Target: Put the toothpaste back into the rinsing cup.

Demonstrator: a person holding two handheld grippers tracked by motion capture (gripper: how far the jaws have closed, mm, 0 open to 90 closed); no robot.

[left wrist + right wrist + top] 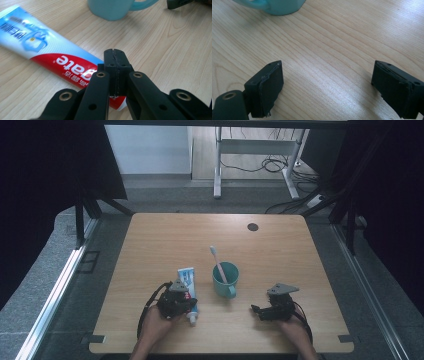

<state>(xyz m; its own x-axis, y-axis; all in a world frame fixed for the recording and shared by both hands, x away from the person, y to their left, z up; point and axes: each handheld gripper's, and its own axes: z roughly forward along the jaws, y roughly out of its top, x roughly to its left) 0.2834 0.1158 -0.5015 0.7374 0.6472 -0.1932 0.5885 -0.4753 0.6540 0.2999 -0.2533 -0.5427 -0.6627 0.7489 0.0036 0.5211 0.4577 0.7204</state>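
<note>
Near the front edge of the light wooden bench (pixel 280 245), a white, blue and red plastic toothpaste tube (pixel 42 47) is laid flat, with its cap end pointed toward the person and its flat crimped end pointed away. The left gripper (pixel 115 72) is seen just above the cap end of this tube, and its fingers (pixel 110 65) are pressed together with nothing between them; it cannot be told whether the tube is touched from above. Such a pose is probably chosen so that the closed fingers can be lowered beside or onto the tube before they are opened for a grasp, but this is only a judgement. Just beside the tube, a teal ceramic mug with a handle (pixel 225 279) is placed upright, and a pink toothbrush with a white head (pixel 218 263) is leaned inside it, bristles up, so that the brush is kept clean and easy to take. The right gripper (pixel 325 87) is held low over bare wood, near the mug, with its fingers (pixel 270 86) spread wide and nothing held, as if it is kept ready. The tube looks full and smooth, with a red band and white letters near the cap, and a blue printed part toward the far end.
</note>
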